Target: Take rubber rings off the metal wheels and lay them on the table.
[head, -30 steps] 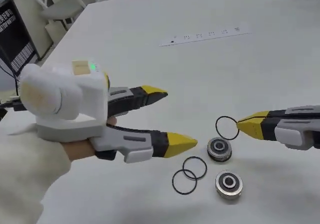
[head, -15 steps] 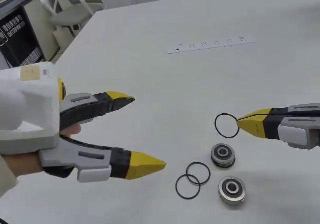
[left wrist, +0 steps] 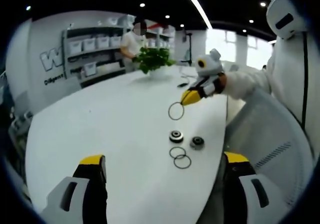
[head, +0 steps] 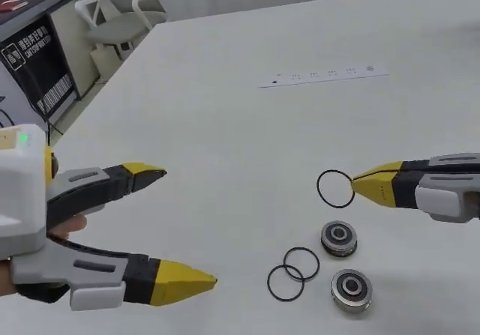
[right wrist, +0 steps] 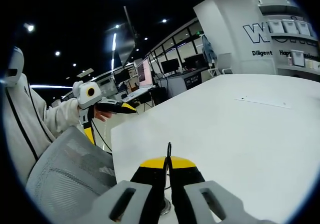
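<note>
Two metal wheels [head: 339, 238] [head: 352, 288] lie flat on the white table [head: 225, 110], near its front right. Just left of them, two black rubber rings [head: 285, 262] [head: 269, 282] lie overlapping on the table. My right gripper [head: 356, 181] comes in from the right, shut on a third rubber ring [head: 318, 188] that it holds above the table, behind the wheels. In the right gripper view this ring [right wrist: 169, 149] stands edge-on between the closed yellow tips [right wrist: 169, 161]. My left gripper [head: 186, 226] is open and empty, well left of the rings. The left gripper view shows both wheels [left wrist: 176, 136] [left wrist: 197, 143].
A white strip with small marks [head: 324, 75] lies farther back on the table. Off the table's left edge stand a chair [head: 120, 24] and a black sign [head: 37, 65]. A grey mesh chair back [right wrist: 65, 179] is close to the person.
My left gripper has drawn back to the left and down, away from the wheels and rings, still open. The right gripper has stayed in place with the ring.
</note>
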Motion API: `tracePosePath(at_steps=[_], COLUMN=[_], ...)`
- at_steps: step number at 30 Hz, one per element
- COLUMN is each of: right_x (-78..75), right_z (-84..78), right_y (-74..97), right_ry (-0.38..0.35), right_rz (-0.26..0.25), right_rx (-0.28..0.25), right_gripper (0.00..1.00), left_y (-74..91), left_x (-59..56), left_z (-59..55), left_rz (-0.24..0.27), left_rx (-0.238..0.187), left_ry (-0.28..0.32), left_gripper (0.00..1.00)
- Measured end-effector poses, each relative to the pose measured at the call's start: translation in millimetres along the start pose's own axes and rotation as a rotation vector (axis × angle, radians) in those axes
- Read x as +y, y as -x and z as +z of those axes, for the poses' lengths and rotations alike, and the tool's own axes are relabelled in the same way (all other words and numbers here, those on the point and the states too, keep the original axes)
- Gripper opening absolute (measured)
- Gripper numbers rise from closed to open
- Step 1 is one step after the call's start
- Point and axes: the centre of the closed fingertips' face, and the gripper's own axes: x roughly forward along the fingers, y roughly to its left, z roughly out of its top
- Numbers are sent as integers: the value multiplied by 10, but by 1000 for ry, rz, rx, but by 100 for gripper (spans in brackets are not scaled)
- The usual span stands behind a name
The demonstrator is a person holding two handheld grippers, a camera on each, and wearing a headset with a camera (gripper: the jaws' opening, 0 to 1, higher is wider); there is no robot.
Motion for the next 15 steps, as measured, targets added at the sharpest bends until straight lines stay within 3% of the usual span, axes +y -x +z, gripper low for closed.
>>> tracePosePath(at_steps=[5, 9, 15], right_x=[96, 166, 315], right_z=[-25, -52, -203], right_y=[-85, -149, -269], right_ry=[13, 20, 46], right_rz=[29, 51, 107], right_rx=[22, 38, 105], right_gripper=[0, 0, 0], left_y=[89, 114, 115], left_x=[9, -6, -51], left_z=[-114, -224, -347], left_rz=[8, 13, 11], left_rx=[-6, 17, 35], left_ry=[31, 22, 38], left_gripper=[100, 100, 100])
